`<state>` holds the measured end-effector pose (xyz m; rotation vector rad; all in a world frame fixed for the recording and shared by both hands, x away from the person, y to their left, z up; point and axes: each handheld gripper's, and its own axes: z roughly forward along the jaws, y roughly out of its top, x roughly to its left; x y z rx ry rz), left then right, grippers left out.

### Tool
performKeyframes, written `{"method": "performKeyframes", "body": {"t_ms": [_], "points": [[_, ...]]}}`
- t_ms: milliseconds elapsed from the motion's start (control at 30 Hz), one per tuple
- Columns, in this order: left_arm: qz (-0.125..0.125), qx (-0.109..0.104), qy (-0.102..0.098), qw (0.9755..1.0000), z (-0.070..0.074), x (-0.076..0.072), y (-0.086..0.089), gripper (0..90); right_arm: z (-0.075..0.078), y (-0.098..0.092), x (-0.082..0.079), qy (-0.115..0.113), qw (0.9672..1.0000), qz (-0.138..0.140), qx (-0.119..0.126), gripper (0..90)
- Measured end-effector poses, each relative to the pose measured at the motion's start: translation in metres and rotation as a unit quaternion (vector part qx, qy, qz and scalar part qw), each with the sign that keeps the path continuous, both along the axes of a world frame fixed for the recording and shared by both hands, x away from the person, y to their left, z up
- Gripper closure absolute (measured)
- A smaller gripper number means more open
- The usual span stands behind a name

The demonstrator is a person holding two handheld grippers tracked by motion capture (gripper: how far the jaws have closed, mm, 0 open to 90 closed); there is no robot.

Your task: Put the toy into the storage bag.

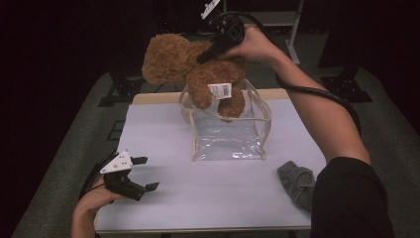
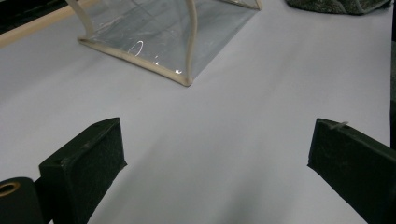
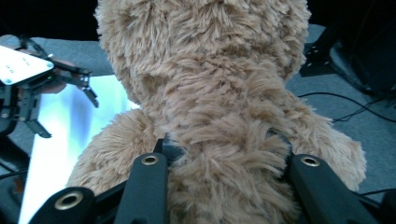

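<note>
Lowering a brown plush bear (image 1: 198,69) toward the open mouth of a clear plastic pouch (image 1: 228,134), the right gripper (image 1: 210,52) held the toy clenched between its jaws, which pressed into the fur of the torso, as the right gripper view confirmed. The bear hung above the pouch, tilted, with one foot and its white tag (image 1: 220,90) about level with the rim; whether the foot was inside could not be told. The left gripper (image 1: 143,173) rested low over the white table (image 1: 223,198), well apart from the pouch, jaws spread and holding nothing. A grey cloth (image 1: 297,182) lay near the table's right edge. Insertion appeared barely begun: seating the bear remained.
</note>
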<state>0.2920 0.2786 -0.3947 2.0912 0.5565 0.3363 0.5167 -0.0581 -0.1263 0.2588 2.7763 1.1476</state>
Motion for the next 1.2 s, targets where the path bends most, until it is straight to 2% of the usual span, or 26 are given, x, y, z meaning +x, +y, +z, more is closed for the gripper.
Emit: {"method": "performKeyframes", "body": {"t_ms": [100, 267, 333, 467, 533, 633, 667, 733, 1000, 1200], "points": [[-0.001, -0.007, -0.005, 1.0000, 0.002, -0.002, 0.000, 3.1, -0.009, 0.003, -0.011, 0.008, 0.9999, 0.007, -0.004, 62.1], [0.000, -0.007, -0.003, 1.0000, 0.001, -0.002, 0.000, 3.1, -0.017, 0.000, -0.019, 0.022, 0.9996, 0.017, 0.011, 62.1], [-0.003, -0.002, -0.001, 1.0000, 0.001, -0.002, -0.002, 3.1, -0.025, -0.003, -0.020, 0.033, 0.9992, 0.018, 0.015, 61.8], [-0.004, -0.001, -0.002, 1.0000, 0.001, -0.002, -0.002, 3.1, -0.035, -0.007, -0.013, 0.039, 0.9992, 0.009, 0.007, 61.8], [-0.003, 0.000, -0.002, 1.0000, 0.001, -0.001, -0.001, 3.1, -0.042, -0.013, -0.003, 0.041, 0.9991, -0.009, -0.002, 61.8], [-0.002, -0.002, -0.002, 1.0000, 0.001, -0.001, 0.000, 3.1, -0.048, -0.021, 0.008, 0.049, 0.9983, -0.029, 0.006, 61.8], [-0.002, -0.002, -0.002, 1.0000, 0.001, -0.001, 0.000, 3.1, -0.048, -0.021, 0.008, 0.049, 0.9983, -0.029, 0.006, 61.8], [-0.002, -0.003, -0.003, 1.0000, 0.001, -0.002, 0.000, 3.1, -0.049, -0.027, 0.015, 0.047, 0.9975, -0.052, 0.004, 61.9], [-0.002, -0.001, -0.003, 1.0000, 0.002, -0.002, 0.001, 3.1, -0.048, -0.039, 0.026, 0.043, 0.9958, -0.080, 0.008, 61.9], [-0.008, 0.001, -0.001, 1.0000, 0.001, -0.002, -0.002, 3.1, -0.049, -0.047, 0.034, 0.042, 0.9932, -0.108, 0.012, 62.0]]}}
